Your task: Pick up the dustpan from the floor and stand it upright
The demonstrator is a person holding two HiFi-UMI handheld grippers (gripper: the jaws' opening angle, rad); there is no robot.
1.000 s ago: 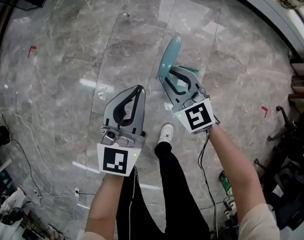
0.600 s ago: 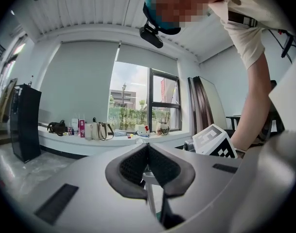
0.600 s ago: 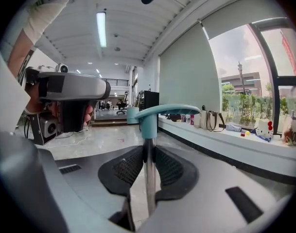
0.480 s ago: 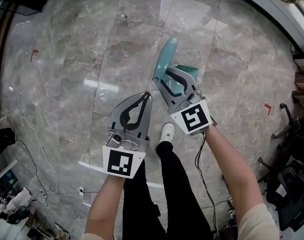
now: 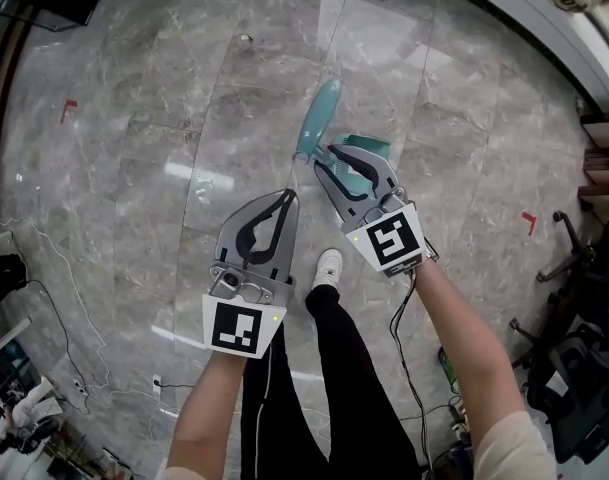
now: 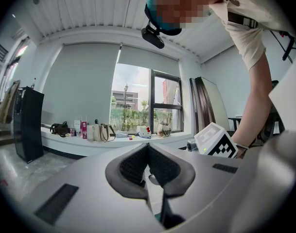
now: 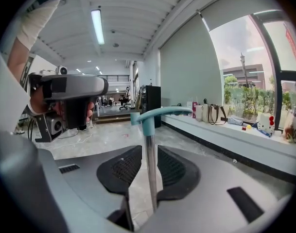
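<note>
Head view shows the left gripper (image 5: 284, 198) with jaws closed on nothing, and further the right gripper (image 5: 327, 156) with jaws opening, apart around the thin pole of the teal dustpan (image 5: 318, 120), which stands upright on the marble floor (image 5: 134, 168).

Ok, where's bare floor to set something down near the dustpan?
Bare marble floor spreads left of the dustpan, out to the red tape mark. Crowded: clutter at lower left, chair base and gear at right.
</note>
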